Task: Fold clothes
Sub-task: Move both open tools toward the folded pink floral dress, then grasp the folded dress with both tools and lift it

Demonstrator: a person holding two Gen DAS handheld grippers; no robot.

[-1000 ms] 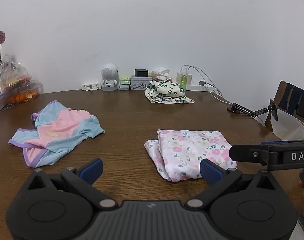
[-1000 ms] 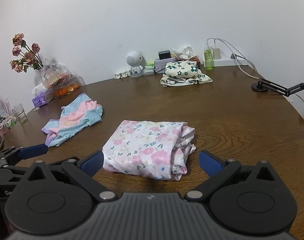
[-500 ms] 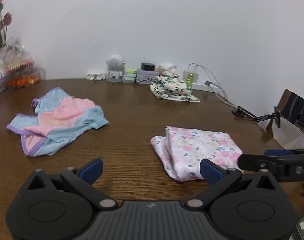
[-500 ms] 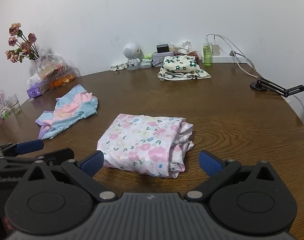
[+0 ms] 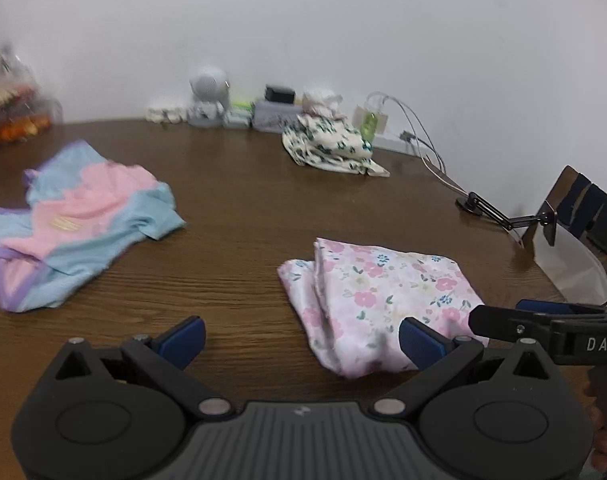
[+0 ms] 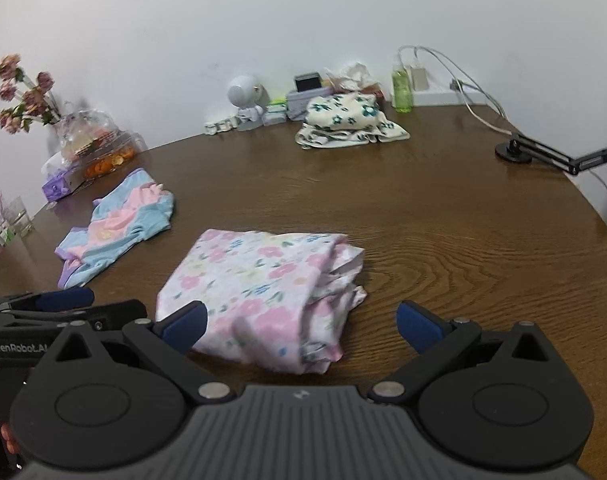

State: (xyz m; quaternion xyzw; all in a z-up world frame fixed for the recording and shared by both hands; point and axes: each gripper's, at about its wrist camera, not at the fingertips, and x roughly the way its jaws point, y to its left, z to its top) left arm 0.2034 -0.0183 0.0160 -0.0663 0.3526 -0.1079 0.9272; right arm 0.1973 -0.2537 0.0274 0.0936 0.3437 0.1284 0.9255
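Both wrist views low over desk (image 5: 243,208), facing 12 o'clock toward wall. Shared: floral bundle (image 5: 383,296) (image 6: 263,284), near, at 1 o'clock left view, 12 o'clock right view.

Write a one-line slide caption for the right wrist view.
Open right gripper facing a folded pink floral garment on a wooden table.

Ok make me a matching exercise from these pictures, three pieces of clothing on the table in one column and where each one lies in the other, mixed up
Things:
1. pink flowered garment
2. blue and pink garment
3. cream garment with green flowers

Places:
A. at the far edge of the table, by the wall
B. folded, close in front of both tools
C. spread loose at the table's left side

Pairs: 1-B, 2-C, 3-A
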